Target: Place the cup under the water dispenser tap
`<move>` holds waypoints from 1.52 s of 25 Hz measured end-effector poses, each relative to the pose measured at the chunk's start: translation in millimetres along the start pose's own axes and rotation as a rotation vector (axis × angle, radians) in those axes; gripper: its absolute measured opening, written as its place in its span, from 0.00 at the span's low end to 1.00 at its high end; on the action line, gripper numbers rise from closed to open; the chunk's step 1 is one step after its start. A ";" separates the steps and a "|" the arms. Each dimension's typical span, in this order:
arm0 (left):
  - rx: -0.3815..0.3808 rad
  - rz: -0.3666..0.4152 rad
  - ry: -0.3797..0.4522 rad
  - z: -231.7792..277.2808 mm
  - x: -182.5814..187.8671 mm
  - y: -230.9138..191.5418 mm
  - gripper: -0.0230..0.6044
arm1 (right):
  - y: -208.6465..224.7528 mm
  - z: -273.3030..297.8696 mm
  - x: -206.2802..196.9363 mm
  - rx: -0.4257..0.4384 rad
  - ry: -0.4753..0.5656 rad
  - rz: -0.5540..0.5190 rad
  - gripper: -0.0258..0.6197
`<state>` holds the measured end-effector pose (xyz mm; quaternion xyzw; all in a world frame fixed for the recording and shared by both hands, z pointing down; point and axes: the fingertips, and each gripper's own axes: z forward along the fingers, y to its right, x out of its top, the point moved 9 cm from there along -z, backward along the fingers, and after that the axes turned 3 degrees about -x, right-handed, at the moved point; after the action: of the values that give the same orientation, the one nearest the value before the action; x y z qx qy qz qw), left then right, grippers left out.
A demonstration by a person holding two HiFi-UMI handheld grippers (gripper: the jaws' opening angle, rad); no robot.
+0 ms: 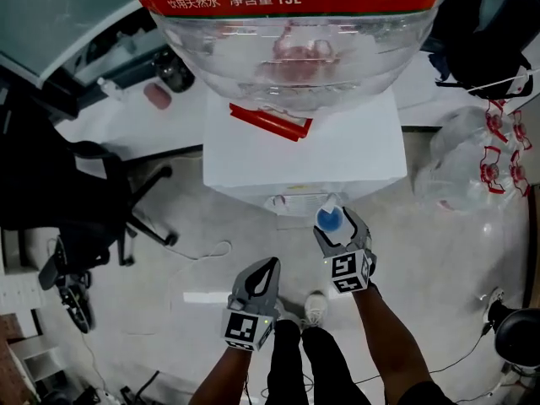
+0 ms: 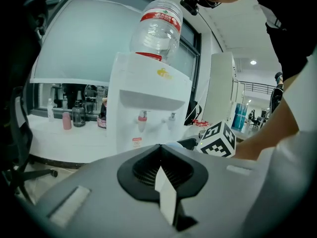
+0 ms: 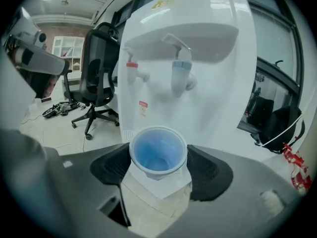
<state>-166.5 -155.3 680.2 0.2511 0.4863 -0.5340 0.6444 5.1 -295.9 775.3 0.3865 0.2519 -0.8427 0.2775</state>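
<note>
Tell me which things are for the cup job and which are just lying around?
For the job: the cup, the right gripper holding it, the water dispenser, its blue tap and red tap.
Just lying about: the office chair, the plastic bags, the pink container, the shut, empty left gripper.
</note>
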 end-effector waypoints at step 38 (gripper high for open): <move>-0.012 0.012 0.068 -15.4 19.9 -0.1 0.06 | -0.2 -42.1 47.3 0.006 0.027 0.218 0.69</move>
<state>-173.0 -151.2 656.3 0.2682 0.5098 -0.5183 0.6321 0.7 -281.7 713.7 0.4240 0.2096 -0.8029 0.3627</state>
